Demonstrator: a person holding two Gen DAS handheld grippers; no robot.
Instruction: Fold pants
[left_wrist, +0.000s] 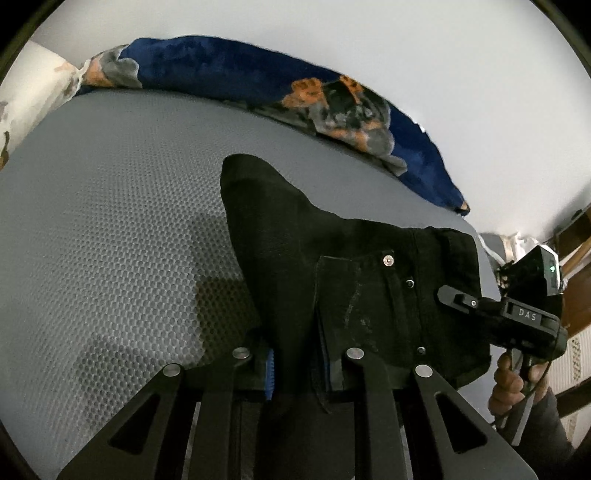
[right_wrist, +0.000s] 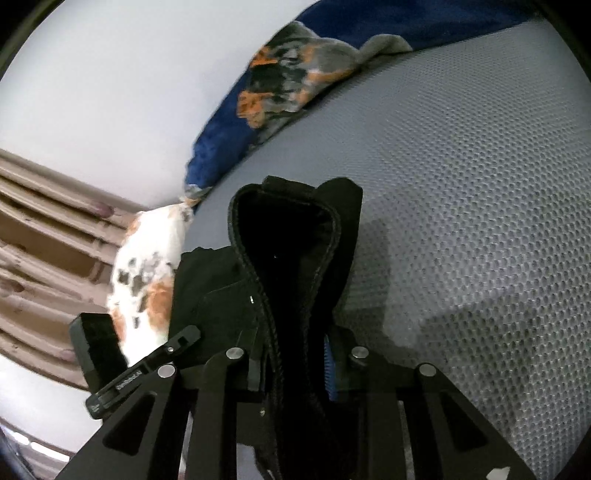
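Black pants (left_wrist: 332, 266) hang over the grey mesh mattress (left_wrist: 110, 221), lifted by both grippers. My left gripper (left_wrist: 297, 373) is shut on the pants' fabric near the waistband, where a rivet and buttons show. My right gripper (right_wrist: 291, 363) is shut on the pants (right_wrist: 288, 258) too, with a thick hemmed edge running between its fingers. The right gripper also shows in the left wrist view (left_wrist: 458, 299), at the waistband's right end. The left gripper shows at the lower left of the right wrist view (right_wrist: 184, 338).
A blue, orange and grey blanket (left_wrist: 258, 85) lies bunched along the mattress's far edge by the white wall. A white patterned pillow (right_wrist: 144, 273) sits at one end. Wooden furniture (left_wrist: 576, 258) stands past the mattress's right side.
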